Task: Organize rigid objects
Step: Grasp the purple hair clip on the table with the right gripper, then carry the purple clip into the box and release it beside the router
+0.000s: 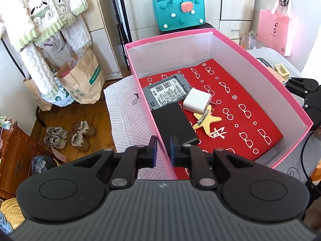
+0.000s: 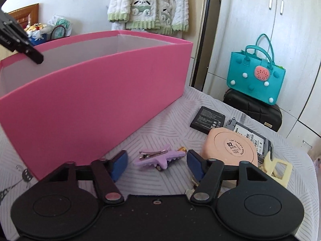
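Pink box: the large pink cardboard box (image 1: 220, 46) with white inner walls and a red lining printed with glasses is stood on the bed as the collecting place; its near wall is gripped, seemingly to steady it.
Bed cover: a pale quilted cover (image 2: 160, 124) with a grey line pattern is spread under everything; the loose items are laid on it just beside the box.
Room: a teal felt handbag (image 2: 254, 76), a fleecy white-and-green garment (image 2: 148, 10) and cream wardrobe doors are seen behind.
Left claw: the left claw (image 1: 163, 150) is clenched on the box's pink wall, with one pad on either side of it.
Right claw: the right claw (image 2: 157, 165) is held low over the cover, released, its jaws set either side of the clip without touching it.
Items already stowed: a grey labelled device (image 1: 166, 92), a black slab, a white cube charger (image 1: 196, 100) and a yellow star clip (image 1: 206, 120) are lain inside.
Round case: a peach round case (image 2: 230, 146) is left waiting on the cover.
Purple clip: the purple star-shaped hair clip (image 2: 158, 157) is judged the next pick.
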`<state>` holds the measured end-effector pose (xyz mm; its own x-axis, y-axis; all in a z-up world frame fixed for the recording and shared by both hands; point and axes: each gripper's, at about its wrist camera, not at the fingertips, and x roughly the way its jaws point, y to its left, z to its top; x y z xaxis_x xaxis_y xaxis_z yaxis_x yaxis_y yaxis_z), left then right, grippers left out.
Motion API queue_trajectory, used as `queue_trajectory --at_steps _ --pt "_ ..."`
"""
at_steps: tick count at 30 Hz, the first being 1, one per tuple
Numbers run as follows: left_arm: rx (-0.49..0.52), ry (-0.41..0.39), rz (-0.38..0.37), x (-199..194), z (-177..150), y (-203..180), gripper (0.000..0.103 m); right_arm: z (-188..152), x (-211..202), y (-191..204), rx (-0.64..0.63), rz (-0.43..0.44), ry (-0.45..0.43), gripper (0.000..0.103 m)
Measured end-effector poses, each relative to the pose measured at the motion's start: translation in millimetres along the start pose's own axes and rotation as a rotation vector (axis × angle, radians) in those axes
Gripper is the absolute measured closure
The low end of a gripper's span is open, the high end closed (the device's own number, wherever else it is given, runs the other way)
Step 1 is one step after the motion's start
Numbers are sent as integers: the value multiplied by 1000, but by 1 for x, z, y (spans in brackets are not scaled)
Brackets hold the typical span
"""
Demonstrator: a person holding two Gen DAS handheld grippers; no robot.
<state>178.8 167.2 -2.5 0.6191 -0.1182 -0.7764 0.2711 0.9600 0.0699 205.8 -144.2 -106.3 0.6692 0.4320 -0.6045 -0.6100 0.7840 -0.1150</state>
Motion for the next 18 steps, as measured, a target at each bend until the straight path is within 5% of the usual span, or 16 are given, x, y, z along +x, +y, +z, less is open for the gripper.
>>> queue_trajectory --at_steps 18 --pt "-9 -6 -7 0 0 1 91 13 -29 1 40 -19 -26 46"
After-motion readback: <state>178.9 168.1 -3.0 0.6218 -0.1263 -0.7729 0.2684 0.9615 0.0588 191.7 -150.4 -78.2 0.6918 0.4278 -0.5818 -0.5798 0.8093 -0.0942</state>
